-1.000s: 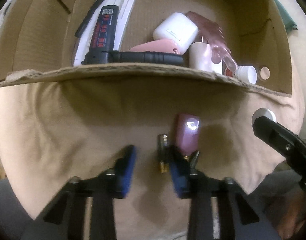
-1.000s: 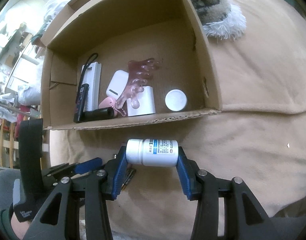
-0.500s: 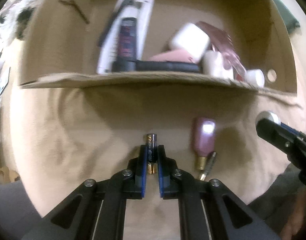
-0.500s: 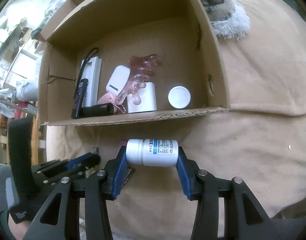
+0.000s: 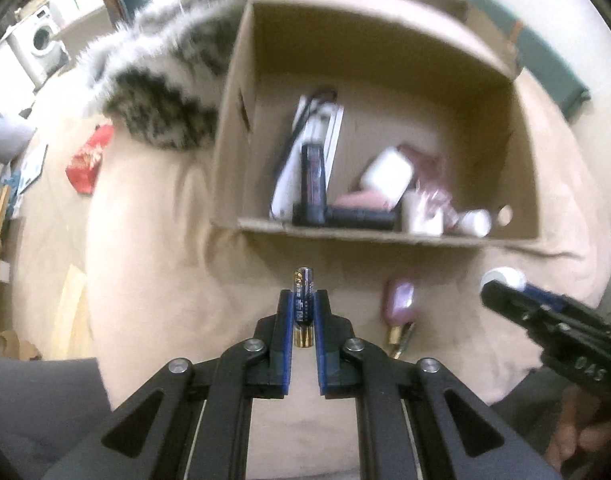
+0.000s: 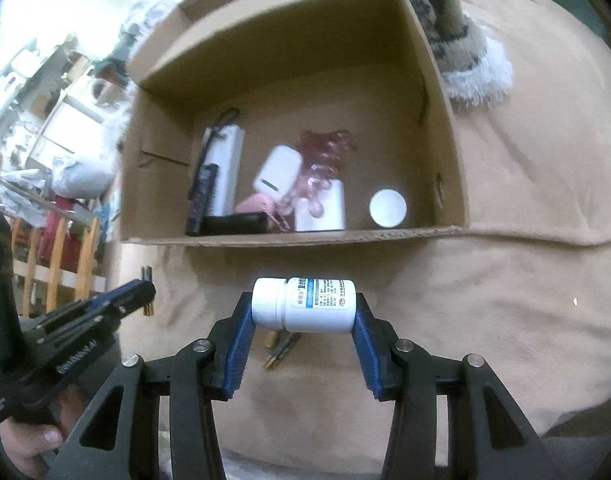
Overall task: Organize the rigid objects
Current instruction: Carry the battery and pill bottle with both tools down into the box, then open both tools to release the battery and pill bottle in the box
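Observation:
My left gripper (image 5: 303,300) is shut on a dark battery (image 5: 303,286) with a gold end, lifted above the tan blanket (image 5: 153,264). From the right wrist view the same gripper (image 6: 143,292) shows at the left with the battery (image 6: 147,274) poking out. My right gripper (image 6: 303,312) is shut on a white pill bottle (image 6: 305,304), held sideways by its cap and base. The cardboard box (image 6: 297,236) stands just beyond both, holding a white case (image 6: 275,176), a pink comb (image 6: 325,148), a black remote (image 6: 201,192) and a white lid (image 6: 387,208).
A pink bottle (image 5: 399,304) and a thin gold item (image 5: 401,338) lie on the blanket between the grippers. A fluffy patterned hat (image 5: 161,112) sits left of the box. A red packet (image 5: 87,160) lies further left. Shelving and clutter fill the room (image 6: 45,160).
My left gripper closed on the battery and lifted it off the blanket, so the box now looks farther off. The right gripper kept hold of the pill bottle and rose slightly.

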Demonstrator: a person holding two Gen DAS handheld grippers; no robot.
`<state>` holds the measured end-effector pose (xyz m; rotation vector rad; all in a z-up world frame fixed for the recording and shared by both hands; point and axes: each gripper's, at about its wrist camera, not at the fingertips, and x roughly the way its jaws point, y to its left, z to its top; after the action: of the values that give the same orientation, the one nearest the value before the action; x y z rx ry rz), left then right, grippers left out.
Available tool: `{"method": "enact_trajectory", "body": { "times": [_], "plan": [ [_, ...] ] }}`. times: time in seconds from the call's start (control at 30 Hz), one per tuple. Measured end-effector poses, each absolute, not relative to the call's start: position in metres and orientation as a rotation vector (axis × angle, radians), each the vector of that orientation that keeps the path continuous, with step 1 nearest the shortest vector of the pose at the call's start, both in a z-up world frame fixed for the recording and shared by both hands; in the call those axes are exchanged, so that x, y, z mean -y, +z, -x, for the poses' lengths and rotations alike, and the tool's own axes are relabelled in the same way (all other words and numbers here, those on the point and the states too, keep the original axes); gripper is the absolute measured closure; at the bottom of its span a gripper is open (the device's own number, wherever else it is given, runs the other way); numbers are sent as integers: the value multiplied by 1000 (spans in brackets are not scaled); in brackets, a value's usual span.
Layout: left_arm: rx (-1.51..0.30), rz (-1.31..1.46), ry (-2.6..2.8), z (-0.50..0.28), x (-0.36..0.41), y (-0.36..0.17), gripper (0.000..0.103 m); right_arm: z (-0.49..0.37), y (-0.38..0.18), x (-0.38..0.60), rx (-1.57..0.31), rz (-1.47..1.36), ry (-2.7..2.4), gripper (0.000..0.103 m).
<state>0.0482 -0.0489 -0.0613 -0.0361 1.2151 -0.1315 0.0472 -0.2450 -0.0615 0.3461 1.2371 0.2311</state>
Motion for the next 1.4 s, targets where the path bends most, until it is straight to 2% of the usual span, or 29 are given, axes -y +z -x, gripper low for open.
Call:
{"method": "enact_trajectory", "body": {
  "times": [0.27,0.47,0.8,1.03,1.4],
  "plan": [
    [-1119,72,-137,-71,47,-8,94,-63,-22,249,-1130,-373,274,54],
    [-1085,56,-129,-107,48,6,94,-98,-11,251,-1095,-325,265,54],
    [-1099,1,-137,-155,67,-17,94,-148,-34,250,-1114,-318,260,54],
    [-1116,17,-175,-163,71,-46,94,-154,-66,243,-1153,-319,254,54],
    [-1134,-38,-153,-164,79,-70,94,-166,-82,229,-1182,-290,247,54]
  ]
}}
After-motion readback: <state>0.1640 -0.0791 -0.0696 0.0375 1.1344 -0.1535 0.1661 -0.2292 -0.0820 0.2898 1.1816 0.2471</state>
